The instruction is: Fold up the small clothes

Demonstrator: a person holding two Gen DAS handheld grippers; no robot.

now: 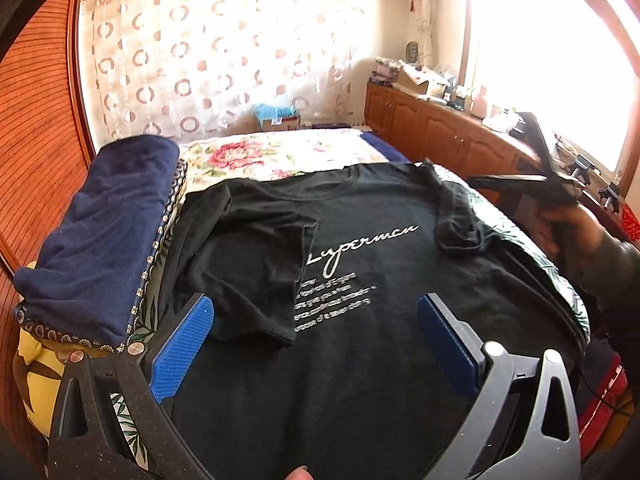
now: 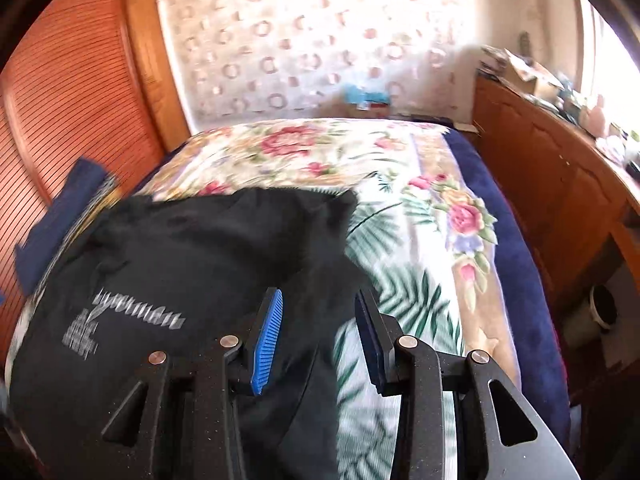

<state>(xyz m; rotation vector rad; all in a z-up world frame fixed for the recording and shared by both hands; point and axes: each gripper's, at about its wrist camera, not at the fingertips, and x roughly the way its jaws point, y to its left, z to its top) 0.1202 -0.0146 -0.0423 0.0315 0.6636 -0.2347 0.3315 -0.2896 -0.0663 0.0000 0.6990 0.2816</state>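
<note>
Listing near to far: left gripper (image 1: 312,344), one, jaws spread wide, empty, above the shirt; right gripper (image 2: 318,336), one, jaws parted, nothing between them, over its right edge. Black T-shirt (image 1: 360,264), one, spread on floral bed (image 2: 420,240), left side folded inward; likely soft, light, limp; best pinched at hem or sleeve edge. Navy folded cloth (image 1: 100,232), one, beside it.

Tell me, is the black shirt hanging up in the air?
No, the black T-shirt lies spread on the flowery bedspread.
</note>
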